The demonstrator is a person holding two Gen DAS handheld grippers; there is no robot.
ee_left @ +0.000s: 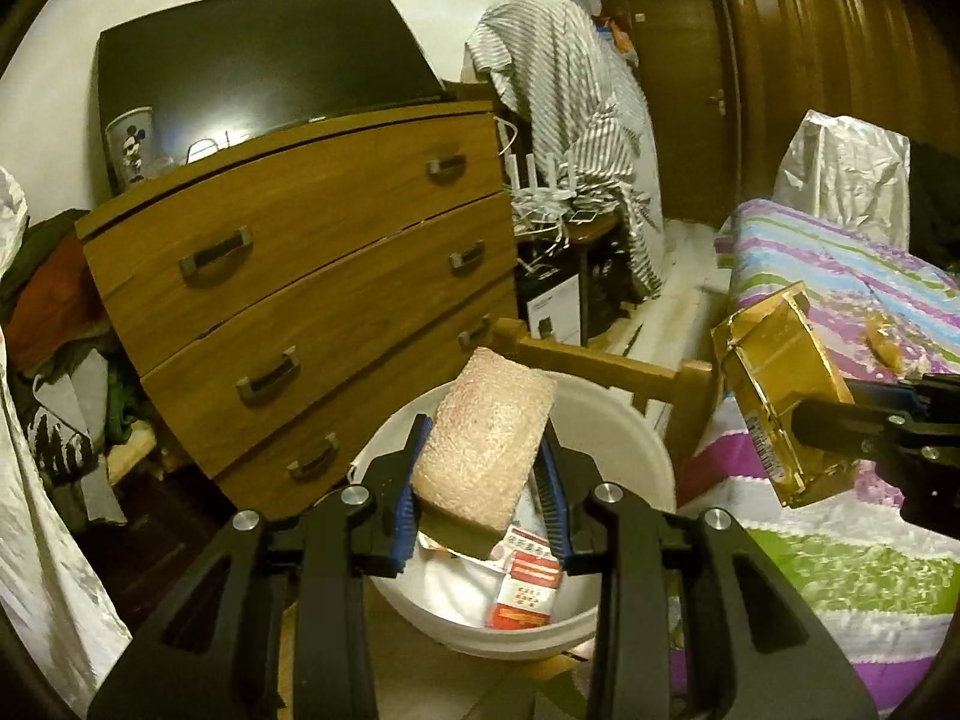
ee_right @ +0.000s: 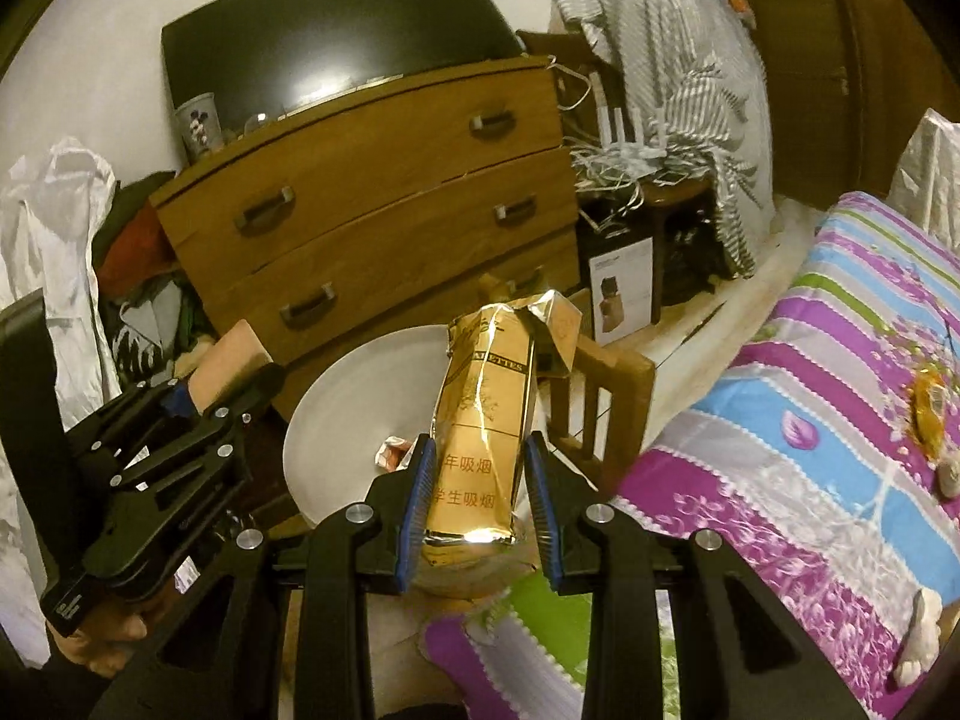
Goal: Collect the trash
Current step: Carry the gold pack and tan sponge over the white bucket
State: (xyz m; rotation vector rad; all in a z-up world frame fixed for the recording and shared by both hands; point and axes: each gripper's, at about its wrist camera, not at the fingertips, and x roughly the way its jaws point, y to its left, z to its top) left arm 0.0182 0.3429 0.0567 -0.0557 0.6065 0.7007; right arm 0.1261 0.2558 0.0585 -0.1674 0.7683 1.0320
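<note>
The bed [ee_left: 840, 276] with its striped purple, blue and green cover fills the right side of my field. A wooden chest of drawers [ee_left: 312, 300] stands at left centre, a dark screen [ee_left: 258, 60] on top of it and a printed cup [ee_left: 131, 144] at that screen's left corner. A grey striped cloth [ee_left: 564, 102] hangs over clutter to the right of the chest. A crumpled silver bag [ee_left: 840, 174] sits at the far end of the bed.

The white bin [ee_left: 612, 420] stands on the floor between chest and bed, directly under my left tool [ee_left: 480, 480]. A red and white packet [ee_left: 528, 588] and paper scraps already lie inside it.

My left tool pinches a pink sponge block [ee_left: 486, 432] between its blue pads, held upright over the bin opening; a darker layer shows on the block's lower edge.

My right tool [ee_right: 477, 480] pinches a gold cigarette carton [ee_right: 486, 402] near its lower end. The carton stands tall, its top flap torn open, and hangs near the bin's right rim, beside the bed edge. From the left wrist camera it appears to the right of the bin, over the bed's edge.

A small yellow wrapper [ee_right: 927, 414] lies on the bed cover, well apart from both tools.
</note>
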